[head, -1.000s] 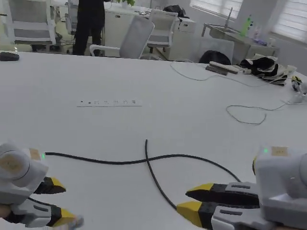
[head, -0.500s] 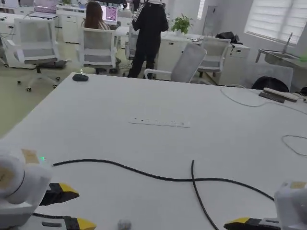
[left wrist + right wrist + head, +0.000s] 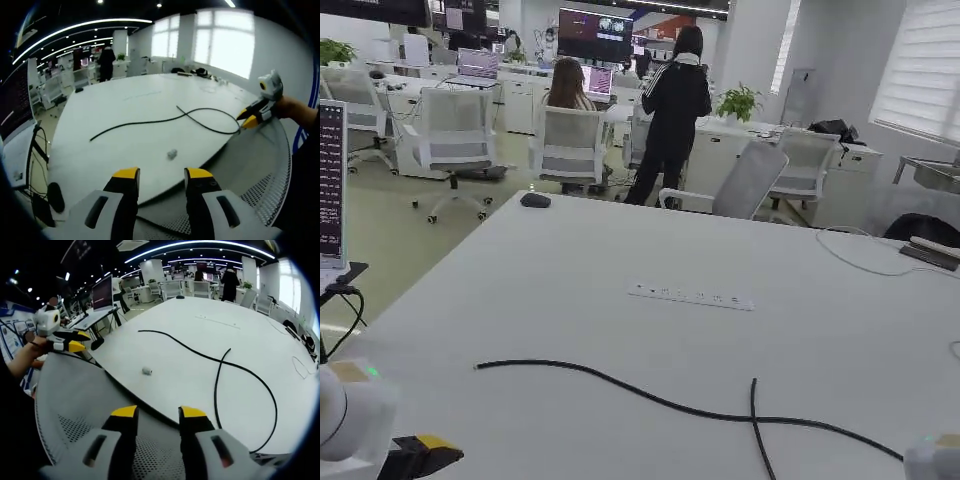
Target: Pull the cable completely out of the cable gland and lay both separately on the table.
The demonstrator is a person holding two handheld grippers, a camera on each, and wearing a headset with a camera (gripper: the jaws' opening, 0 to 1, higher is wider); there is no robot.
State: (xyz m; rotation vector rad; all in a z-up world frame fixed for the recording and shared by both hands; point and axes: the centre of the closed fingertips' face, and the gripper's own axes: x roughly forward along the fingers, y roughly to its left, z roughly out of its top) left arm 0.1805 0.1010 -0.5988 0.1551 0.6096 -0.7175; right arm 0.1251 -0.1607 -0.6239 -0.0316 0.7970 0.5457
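Note:
A long black cable (image 3: 650, 400) lies in a loose crossed curve on the white table (image 3: 570, 330). Both gripper views show the cable (image 3: 165, 119) (image 3: 210, 360) with bare ends. A small grey cable gland (image 3: 172, 153) (image 3: 146, 370) lies by itself near the table's front edge, apart from the cable. My left gripper (image 3: 162, 175) is open and holds nothing, drawn back off the table edge. My right gripper (image 3: 152, 412) is also open, with nothing in it, over a grey mesh seat. The left gripper's yellow tip (image 3: 420, 455) peeks in at the bottom left of the head view.
A white power strip (image 3: 690, 296) lies mid-table and a black mouse (image 3: 535, 200) sits at the far edge. A thin light cable (image 3: 860, 262) runs at the far right. Office chairs and people stand beyond the table. A monitor (image 3: 330, 180) stands to the left.
The head view has tilted up, so both grippers have slipped toward its bottom edge. The cable lies as before.

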